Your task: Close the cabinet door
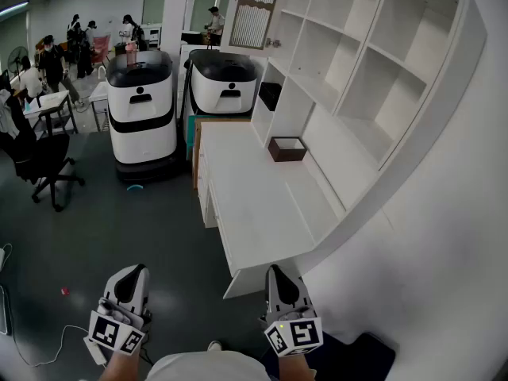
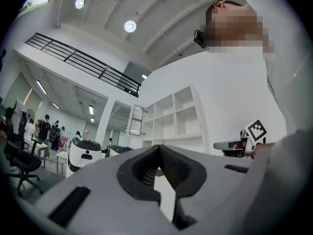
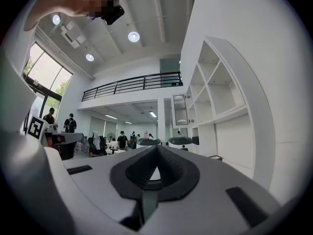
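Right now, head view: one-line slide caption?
Left hand-held gripper and right hand-held gripper shut; far cabinet door on white shelving open.

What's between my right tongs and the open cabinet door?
Head view: the white counter runs between right tongs and door, bare except a brown box by the shelves.

Left gripper (image 2: pixel 159 147): jaws together, nothing between them. Past the tips is a white shelf unit (image 2: pixel 176 116). Its cabinet door (image 2: pixel 136 120) is open at the left end, probably glazed, too small to confirm. Right gripper (image 2: pixel 220 145) at the right edge. White machine (image 2: pixel 84 154) and office chair (image 2: pixel 22 161) at left.
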### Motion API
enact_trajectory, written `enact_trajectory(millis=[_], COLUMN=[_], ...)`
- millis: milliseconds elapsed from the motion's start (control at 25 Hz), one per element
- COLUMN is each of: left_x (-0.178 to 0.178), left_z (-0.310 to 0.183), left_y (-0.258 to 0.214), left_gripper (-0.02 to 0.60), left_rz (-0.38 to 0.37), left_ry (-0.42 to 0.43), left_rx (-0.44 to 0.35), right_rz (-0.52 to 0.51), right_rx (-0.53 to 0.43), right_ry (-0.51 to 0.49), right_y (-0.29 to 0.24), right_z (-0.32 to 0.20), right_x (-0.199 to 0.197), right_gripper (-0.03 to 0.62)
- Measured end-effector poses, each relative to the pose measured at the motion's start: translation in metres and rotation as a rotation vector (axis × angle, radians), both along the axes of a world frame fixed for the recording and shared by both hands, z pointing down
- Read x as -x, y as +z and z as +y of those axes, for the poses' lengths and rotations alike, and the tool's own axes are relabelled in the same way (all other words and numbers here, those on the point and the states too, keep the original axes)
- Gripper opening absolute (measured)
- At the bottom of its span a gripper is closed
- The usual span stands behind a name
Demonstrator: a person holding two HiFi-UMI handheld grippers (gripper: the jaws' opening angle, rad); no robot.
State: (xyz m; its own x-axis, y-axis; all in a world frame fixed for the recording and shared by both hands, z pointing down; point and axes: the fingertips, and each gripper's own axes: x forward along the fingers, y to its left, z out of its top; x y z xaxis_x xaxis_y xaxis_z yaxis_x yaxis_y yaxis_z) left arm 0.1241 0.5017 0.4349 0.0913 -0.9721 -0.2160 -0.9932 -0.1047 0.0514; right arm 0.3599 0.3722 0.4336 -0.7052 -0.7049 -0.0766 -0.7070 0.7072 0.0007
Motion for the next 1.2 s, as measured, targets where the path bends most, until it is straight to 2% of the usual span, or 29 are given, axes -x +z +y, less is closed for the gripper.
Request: enact_trajectory(millis=[320,560,640,760,880,1000,1200], left_x=[-0.004,0.003,0.009,0.022,0.033,0.050,0.084], left_z=[-0.014,-0.029,-0.036,-0.046,-0.057,-0.069,-0.111], left_y=[-0.003,-0.021,-0.031,-0.043,-0.046,-0.045,-0.028], left_gripper=[0.003,0.005,0.046,0.191,0.291,0.342,0.362], left_rz=[-0.010,-0.052,-0.035,-0.007,-0.040,-0.054,-0.039], left_ry=[-0.031,-0.066,-0.074,-0.108,-0.152,-0.182,-0.180], left_rx=[0.001,-0.043,-0.063,-0.086,-0.078,-0.067,-0.043], right_rz=[0.013,-0.044,-0.044,-0.046,-0.054,-0.049,-0.018], right_rx=[0.025,0.052,0.066,0.089,0.102,0.117,0.139], right_ry=[-0.031,-0.095,-0.110,-0.134,-0.157,-0.178,-0.170], right_y=[0.008,0.014,0.019,0.029,0.036,0.043,0.054], right_z=[-0.014,-0.025,-0.030,-0.039,-0.047,-0.053,-0.078], right_x=[-0.004,-0.010,-0.012,-0.009,0.001,0.014,0.041], right_gripper=[-0.002,-0.002,-0.002,-0.002,-0.002,-0.002,-0.002])
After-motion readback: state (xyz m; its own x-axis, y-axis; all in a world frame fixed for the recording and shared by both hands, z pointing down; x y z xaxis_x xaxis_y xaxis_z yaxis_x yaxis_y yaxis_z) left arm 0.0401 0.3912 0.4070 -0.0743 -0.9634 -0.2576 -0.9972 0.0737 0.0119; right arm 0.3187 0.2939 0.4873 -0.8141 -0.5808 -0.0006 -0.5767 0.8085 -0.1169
